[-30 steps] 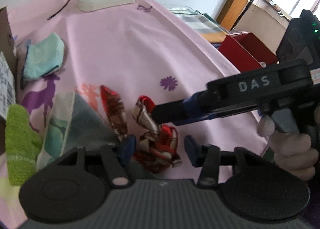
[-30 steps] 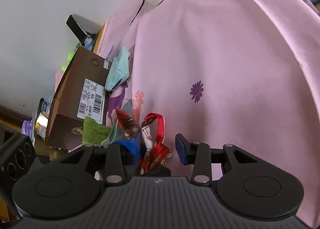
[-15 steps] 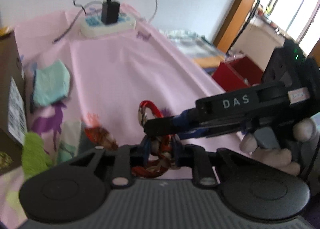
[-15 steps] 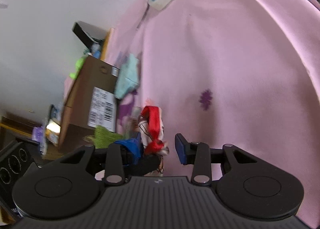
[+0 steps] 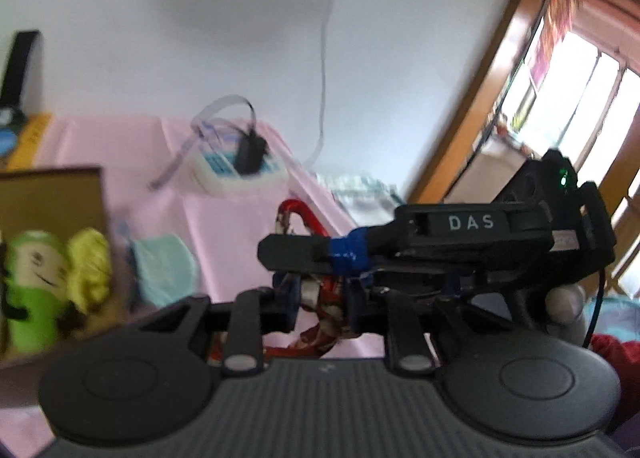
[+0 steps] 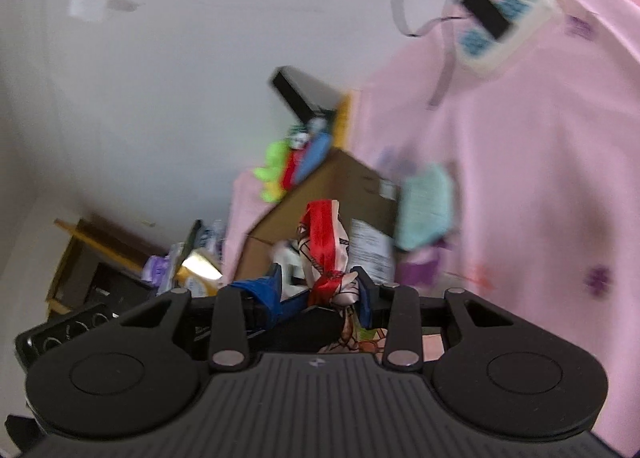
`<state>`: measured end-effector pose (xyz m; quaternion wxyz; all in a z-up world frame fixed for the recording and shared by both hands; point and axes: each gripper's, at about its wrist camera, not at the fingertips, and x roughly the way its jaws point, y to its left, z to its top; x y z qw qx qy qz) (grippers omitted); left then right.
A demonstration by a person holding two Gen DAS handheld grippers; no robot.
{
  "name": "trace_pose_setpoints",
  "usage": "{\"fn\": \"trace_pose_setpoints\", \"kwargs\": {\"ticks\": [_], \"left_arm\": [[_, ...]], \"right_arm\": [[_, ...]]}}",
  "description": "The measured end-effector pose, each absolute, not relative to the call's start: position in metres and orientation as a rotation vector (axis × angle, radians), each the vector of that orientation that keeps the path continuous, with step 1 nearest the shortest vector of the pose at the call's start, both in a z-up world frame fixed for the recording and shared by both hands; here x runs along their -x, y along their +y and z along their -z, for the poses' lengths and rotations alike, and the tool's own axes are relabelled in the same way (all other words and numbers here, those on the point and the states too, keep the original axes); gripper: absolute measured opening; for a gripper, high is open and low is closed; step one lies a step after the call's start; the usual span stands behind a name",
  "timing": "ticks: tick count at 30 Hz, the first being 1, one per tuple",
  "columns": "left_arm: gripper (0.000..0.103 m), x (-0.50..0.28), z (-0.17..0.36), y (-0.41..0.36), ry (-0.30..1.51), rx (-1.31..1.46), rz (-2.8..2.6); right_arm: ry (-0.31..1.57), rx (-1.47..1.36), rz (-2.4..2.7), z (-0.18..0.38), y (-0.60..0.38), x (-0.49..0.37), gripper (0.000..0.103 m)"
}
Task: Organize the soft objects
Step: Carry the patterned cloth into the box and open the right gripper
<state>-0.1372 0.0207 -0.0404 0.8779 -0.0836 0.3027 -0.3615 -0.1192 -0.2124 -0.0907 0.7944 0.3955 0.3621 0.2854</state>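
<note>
A red and white patterned cloth (image 5: pixel 320 300) hangs bunched between the blue pads of my left gripper (image 5: pixel 322 298), which is shut on it, and the cloth is off the pink table cover (image 5: pixel 232 226). Its red loop (image 5: pixel 296 210) rises behind the right gripper (image 5: pixel 280 258), which reaches in from the right and is held by a hand (image 5: pixel 564 310). In the right wrist view the cloth (image 6: pixel 324 234) stands between the jaws of the right gripper (image 6: pixel 320 286). It leans on the right pad, a gap shows on the left side, and those jaws look open.
A brown cardboard box (image 5: pixel 52 194) at the left holds a green doll (image 5: pixel 32 278) and a yellow soft toy (image 5: pixel 90 266). A mint cloth (image 5: pixel 164 270) lies beside the box. A white power strip (image 5: pixel 236 174) with a plug sits at the table's far end.
My left jaws have shut on the patterned cloth. Both grippers have risen together, lifting it off the table. Both views have tilted up toward the wall.
</note>
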Motion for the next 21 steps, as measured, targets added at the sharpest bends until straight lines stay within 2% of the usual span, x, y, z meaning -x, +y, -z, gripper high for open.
{"fn": "trace_pose_setpoints", "kwargs": {"ticks": [8,21], "left_arm": [[0.019,0.129,0.016,0.124,0.56,0.284,0.658],[0.019,0.092,0.005,0.258,0.499,0.308,0.462]], "right_arm": [[0.696,-0.895,-0.709,0.062,-0.144,0.096,0.025],[0.703,-0.907,-0.652,0.068,-0.075,0.094,0.026]]}}
